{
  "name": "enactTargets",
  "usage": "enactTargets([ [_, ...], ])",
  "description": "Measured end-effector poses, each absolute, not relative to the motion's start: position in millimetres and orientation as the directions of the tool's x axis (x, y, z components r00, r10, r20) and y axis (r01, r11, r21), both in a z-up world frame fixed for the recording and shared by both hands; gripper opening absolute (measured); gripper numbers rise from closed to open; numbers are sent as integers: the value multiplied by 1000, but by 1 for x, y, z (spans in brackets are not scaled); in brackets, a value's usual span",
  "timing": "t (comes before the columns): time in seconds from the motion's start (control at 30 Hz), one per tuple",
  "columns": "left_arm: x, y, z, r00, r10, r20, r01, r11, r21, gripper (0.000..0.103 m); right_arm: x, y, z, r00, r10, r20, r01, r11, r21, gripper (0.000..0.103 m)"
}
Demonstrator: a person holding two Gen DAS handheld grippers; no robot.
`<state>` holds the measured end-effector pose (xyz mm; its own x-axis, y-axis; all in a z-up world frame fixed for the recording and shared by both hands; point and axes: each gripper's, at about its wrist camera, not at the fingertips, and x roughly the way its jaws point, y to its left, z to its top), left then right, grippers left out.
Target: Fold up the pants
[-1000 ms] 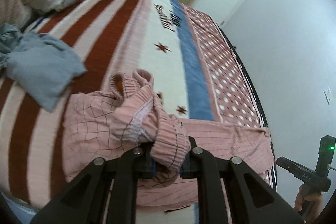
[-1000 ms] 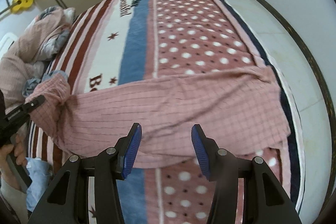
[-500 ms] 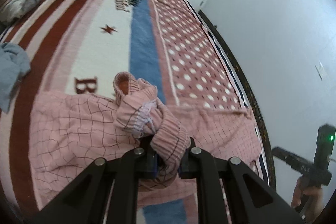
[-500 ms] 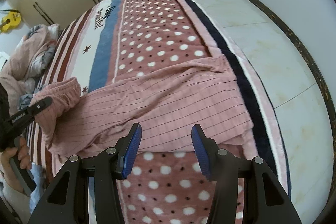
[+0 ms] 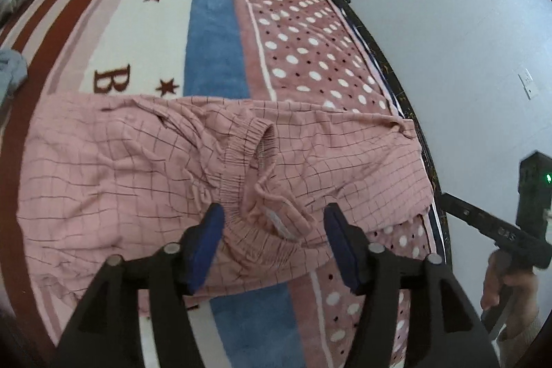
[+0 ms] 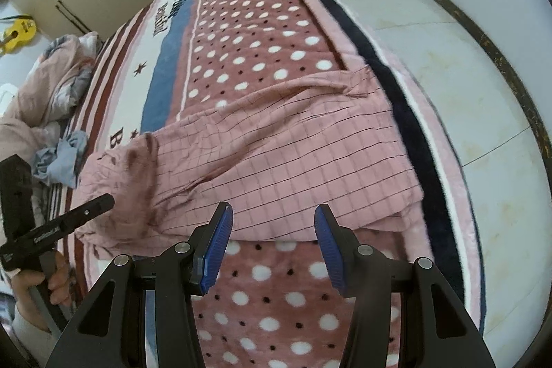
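Pink checked pants [image 5: 138,168] lie folded across the bed near its front edge. They also show in the right wrist view [image 6: 276,157]. The ribbed waistband [image 5: 248,154] lies on top in the middle, just beyond my left gripper [image 5: 272,233], which is open and empty. My right gripper [image 6: 272,237] is open and empty, just in front of the pants' near edge at the leg end. The right gripper also shows at the right edge of the left wrist view [image 5: 496,230], and the left gripper at the left of the right wrist view [image 6: 58,226].
The bed has a patterned blanket [image 5: 296,33] with stripes, stars and dots. A grey garment [image 6: 62,157] and a heap of bedding [image 6: 58,75] lie at the far left. White tiled floor [image 6: 465,64] runs along the bed's right side; a wall [image 5: 448,23] is beyond.
My left gripper has opened and let go of the waistband, which now lies on the pants. Both grippers have shifted along the bed; the right one stays open.
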<state>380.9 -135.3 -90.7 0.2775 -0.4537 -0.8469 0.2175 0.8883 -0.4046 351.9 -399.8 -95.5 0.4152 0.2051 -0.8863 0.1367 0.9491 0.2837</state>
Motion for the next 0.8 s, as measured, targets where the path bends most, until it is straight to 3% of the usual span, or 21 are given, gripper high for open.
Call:
enactTargets([
  [0.17,376,-99,-73,304,-393,-868,170,919,-357,58,368,-369,-96,397,266,-879,82,943,322,45],
  [0.4,374,-19,-70,374,-203,-905,25,978,-209,64,396,-292,-120,334,403,-852,-27,908,419,59],
  [0.57,365,21,-80,375,-162,-913,-56,979,-197,64,402,-245,-149,264,457,-849,-55,886,460,60],
  [0.67,360,29,-83,372,-154,-916,-64,980,-190,64,401,-234,-158,271,417,-868,-45,906,421,58],
  [0.73,358,30,-85,369,-152,-917,-65,980,-188,64,401,-239,-164,279,373,-885,-3,922,388,50],
  [0.8,357,28,-85,367,-160,-917,-62,979,-196,64,401,-251,-169,275,309,-910,58,940,337,33],
])
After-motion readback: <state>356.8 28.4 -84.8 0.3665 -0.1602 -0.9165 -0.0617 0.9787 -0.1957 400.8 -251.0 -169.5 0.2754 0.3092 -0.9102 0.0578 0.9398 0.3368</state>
